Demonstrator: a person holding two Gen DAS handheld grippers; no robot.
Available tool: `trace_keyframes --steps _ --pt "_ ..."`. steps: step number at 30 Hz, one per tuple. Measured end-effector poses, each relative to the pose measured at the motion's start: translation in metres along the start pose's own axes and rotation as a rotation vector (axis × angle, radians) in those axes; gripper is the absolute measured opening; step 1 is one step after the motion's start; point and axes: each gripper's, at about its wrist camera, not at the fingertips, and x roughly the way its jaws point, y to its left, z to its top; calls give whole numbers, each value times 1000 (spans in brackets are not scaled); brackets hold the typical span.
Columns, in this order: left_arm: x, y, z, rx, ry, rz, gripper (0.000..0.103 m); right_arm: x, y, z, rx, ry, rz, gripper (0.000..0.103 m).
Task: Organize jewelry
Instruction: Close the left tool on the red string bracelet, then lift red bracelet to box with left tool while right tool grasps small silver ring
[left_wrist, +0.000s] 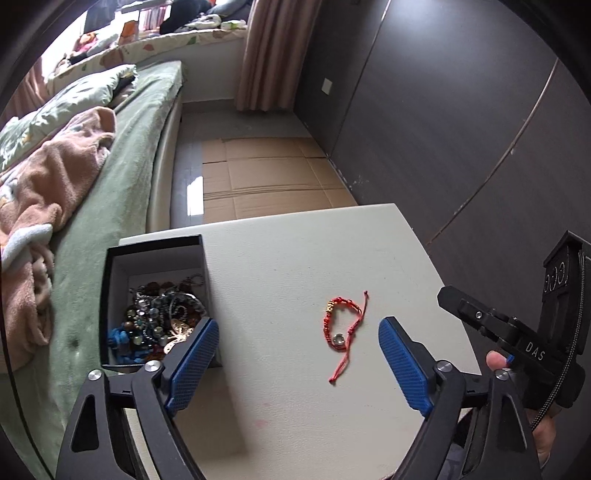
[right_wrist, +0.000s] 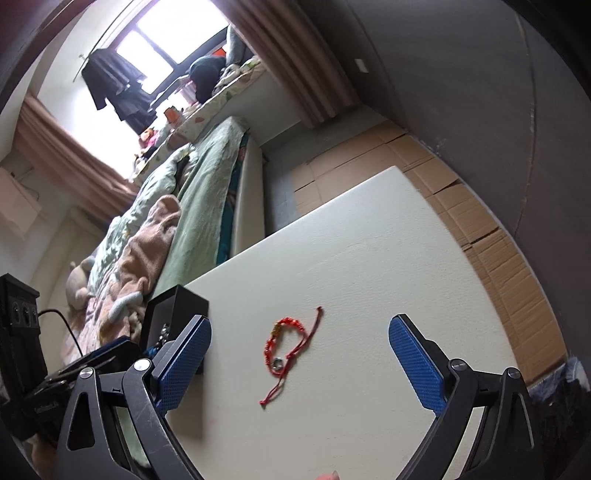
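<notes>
On the far left runs a bed (left_wrist: 122, 206) under a green cover, with a peach fleece blanket (left_wrist: 48, 177) bunched on it. Just beside the bed, at the left edge of the cream tabletop (left_wrist: 295, 258), stands an open black box (left_wrist: 110, 295) with pale inner walls, heaped with a tangle of beaded jewelry (left_wrist: 159, 321): dark beads, metal pieces and a bit of blue cord.

The left gripper (left_wrist: 298, 363) hangs over the near part of the table, tilted down, its blue ribbed pads spread wide with nothing between them; its left pad overlaps the box's near corner in the left wrist view.

Out on the bare tabletop, well apart from the box and ahead of that gap, lies a red braided cord bracelet (left_wrist: 341, 326). It rests flat as a loose loop with a gold bead at its far side and a small round silver charm at its near side. Its long axis runs from near to far, leaning slightly rightward at the far end; one tail points away from the grippers, the other trails toward them.

The right gripper (right_wrist: 300, 363) also stands open and empty above the table, the bracelet lying ahead of its jaws. Rightmost are flattened cardboard (right_wrist: 498, 251) on the floor and a dark wall.
</notes>
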Motion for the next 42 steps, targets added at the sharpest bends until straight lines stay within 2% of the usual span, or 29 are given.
trace_keyframes --steps 4,6,7,12,13,15,18,25,28,29,31,34,42 --pt "20 -12 3 23 39 -1 70 -4 -19 -5 45 7 -17 97" --pt "30 -19 5 34 59 6 58 -7 -22 -3 38 -8 -49 97" --pt "35 -20 6 35 69 -1 55 -9 -23 -2 34 -19 -54 97" --pt "69 -23 8 6 133 -2 31 -8 -31 2 21 -21 -55 95" --pt "76 -23 8 3 144 -1 30 -7 -33 1 22 -15 -56 88" --pt "88 -25 8 1 160 2 28 -3 -38 1 25 5 -60 82" --pt "102 -28 9 7 173 14 23 -1 -46 -1 37 10 -69 81" --pt "127 -34 9 27 197 54 22 1 -54 0 51 19 -69 81" --pt "132 -41 9 78 177 73 22 1 -55 0 52 21 -71 81" --pt "132 -42 10 85 175 66 19 1 -55 0 51 21 -71 81" --pt "133 -41 10 78 196 38 6 2 -54 0 45 25 -70 81" --pt "129 -38 6 79 196 38 6 5 -47 0 18 34 -68 79" --pt "86 -16 2 -12 133 -60 6 24 -28 -9 -68 111 -25 58"
